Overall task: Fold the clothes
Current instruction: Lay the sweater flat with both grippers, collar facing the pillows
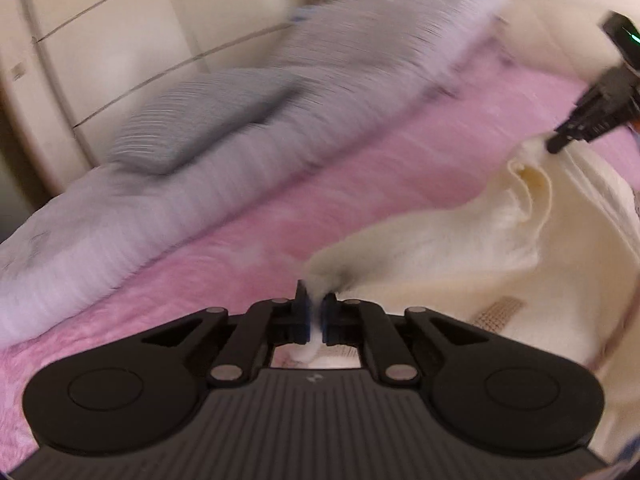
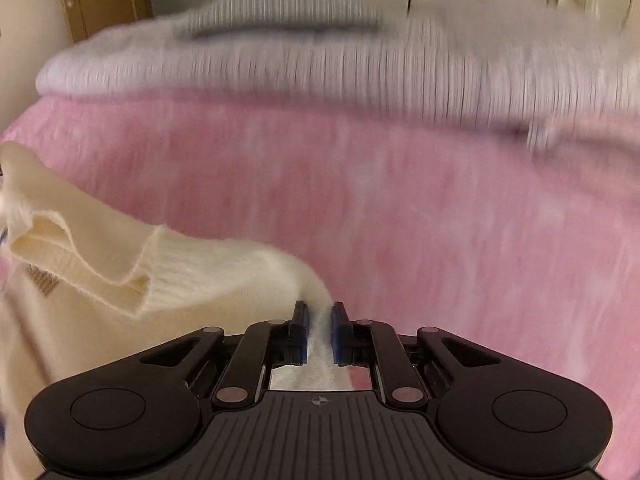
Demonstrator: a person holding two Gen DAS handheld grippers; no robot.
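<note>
A cream knit sweater (image 1: 460,248) lies on the pink bedspread (image 1: 320,200) and stretches between both grippers. My left gripper (image 1: 315,304) is shut on a pinch of its cream fabric at the lower middle of the left wrist view. At that view's upper right, the right gripper (image 1: 554,146) pinches another part of the sweater beside the ribbed collar. The right wrist view shows my right gripper (image 2: 319,316) shut on cream fabric, with the sweater (image 2: 120,272) and its folded collar trailing away to the left. A small patterned label shows on the sweater in both views.
A pale lilac duvet (image 1: 160,208) lies bunched along the far side of the bed, with a grey striped pillow (image 1: 208,120) on it. Cream wardrobe doors (image 1: 120,40) stand behind. The pink bedspread (image 2: 440,200) spreads wide ahead of the right gripper.
</note>
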